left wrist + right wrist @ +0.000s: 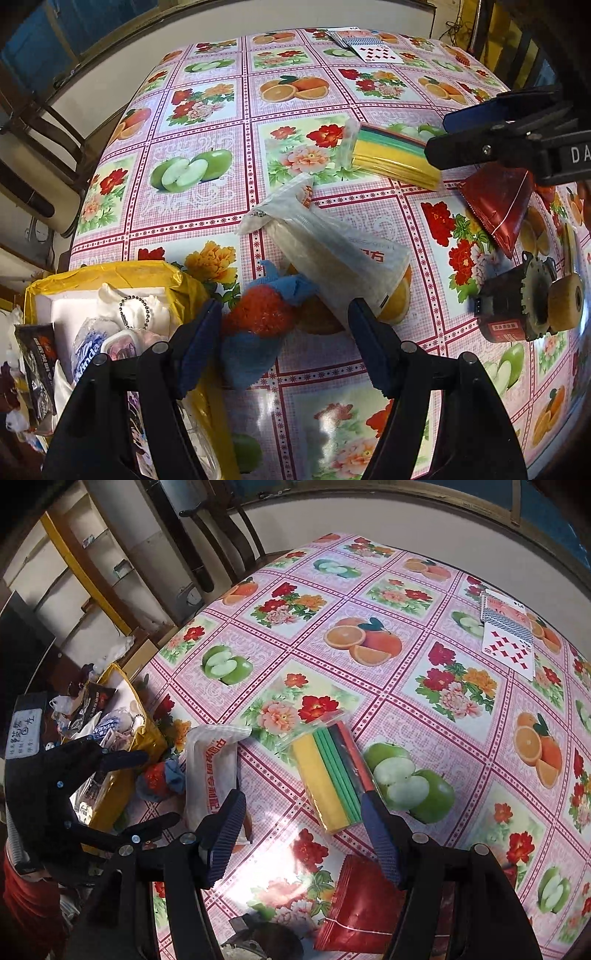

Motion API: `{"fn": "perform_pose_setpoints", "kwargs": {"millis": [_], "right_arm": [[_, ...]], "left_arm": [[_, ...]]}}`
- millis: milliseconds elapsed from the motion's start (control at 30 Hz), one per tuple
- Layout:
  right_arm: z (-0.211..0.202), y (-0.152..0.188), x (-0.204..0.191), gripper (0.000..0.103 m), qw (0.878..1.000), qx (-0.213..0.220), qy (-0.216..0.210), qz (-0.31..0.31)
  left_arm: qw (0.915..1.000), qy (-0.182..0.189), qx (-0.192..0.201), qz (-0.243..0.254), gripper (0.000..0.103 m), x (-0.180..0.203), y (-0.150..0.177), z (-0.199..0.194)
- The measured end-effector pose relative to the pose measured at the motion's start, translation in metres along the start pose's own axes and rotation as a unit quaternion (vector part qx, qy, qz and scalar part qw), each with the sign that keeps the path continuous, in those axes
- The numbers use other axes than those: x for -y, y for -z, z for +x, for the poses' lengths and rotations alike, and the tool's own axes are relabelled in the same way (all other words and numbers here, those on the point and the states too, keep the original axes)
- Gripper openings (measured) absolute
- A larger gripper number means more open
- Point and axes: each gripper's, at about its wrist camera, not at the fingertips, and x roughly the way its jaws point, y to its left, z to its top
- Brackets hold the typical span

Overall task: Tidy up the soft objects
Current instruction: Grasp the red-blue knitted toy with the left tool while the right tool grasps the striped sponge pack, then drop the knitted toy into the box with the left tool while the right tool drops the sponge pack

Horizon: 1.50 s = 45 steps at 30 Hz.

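Left wrist view: yellow box [110, 273] at the table [221, 155] edge already holds several packets; the red-and-blue plush toy [255, 325] lies just beside it, not yet stowed. Left gripper [284, 332] hovers over the toy, jaws apart, empty.

Right wrist view: right gripper [303, 830] jaws apart, empty, near the sponge pack [328, 771]; white pouch [210, 771], seemingly soft, remains out

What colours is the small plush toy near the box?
Small knitted plush toy: orange-red and blue; clearest in the left wrist view.
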Motion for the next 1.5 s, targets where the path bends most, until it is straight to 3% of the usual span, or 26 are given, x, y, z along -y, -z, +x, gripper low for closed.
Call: {"fn": "perform_pose_setpoints", "kwargs": {"millis": [233,333,567,633,700,733,800,833,900,1000,1267,1500], "right_arm": [[0.027,-0.012,-0.012,0.067,0.998,-0.026,0.043,-0.041],[0.037,-0.019,-0.012,0.067,0.996,-0.033,0.066,-0.048],[0.068,-0.019,0.0,0.072,0.992,-0.08,0.088,-0.051],[0.066,-0.014,-0.001,0.069,0.992,-0.073,0.091,-0.052],[0.062,-0.009,0.0,0.059,0.992,-0.072,0.1,-0.043],[0.058,-0.007,0.001,0.044,0.992,-0.07,0.102,-0.034],[0.053,0.0,0.003,0.041,0.992,-0.071,0.105,-0.023],[0.049,0.006,0.005,0.04,0.992,-0.068,0.107,-0.016],[0.041,0.014,0.01,0.039,0.993,-0.057,0.099,0.004],[0.024,0.025,0.018,0.039,0.996,-0.035,0.068,0.036],[-0.03,0.037,0.01,0.039,0.996,0.023,0.045,0.079],[-0.057,0.034,-0.041,0.039,0.997,0.045,-0.005,0.065]], "left_arm": [[0.9981,-0.032,-0.005,0.052,0.071,0.012,0.005,0.01],[0.9982,0.001,-0.025,0.054,0.071,0.013,0.004,0.019],[0.9986,0.006,-0.022,0.049,0.074,0.014,-0.002,0.023],[0.9983,0.016,-0.026,0.051,0.073,0.016,0.001,0.022],[0.9979,0.035,-0.034,0.043,0.065,0.016,0.005,0.021],[0.9978,0.044,-0.037,0.034,0.06,0.014,0.007,0.021],[0.9974,0.058,-0.037,0.019,0.032,0.012,0.01,0.017],[0.9978,0.052,-0.037,0.015,0.032,0.012,0.013,0.015],[0.9981,0.052,-0.032,0.009,0.031,0.014,0.019,0.012],[0.9965,0.079,-0.025,-0.009,0.031,0.016,0.027,0.005],[0.9917,0.116,0.029,-0.049,0.031,0.01,0.044,-0.041],[0.9904,0.092,0.064,-0.081,0.032,-0.032,0.066,-0.082]]}}
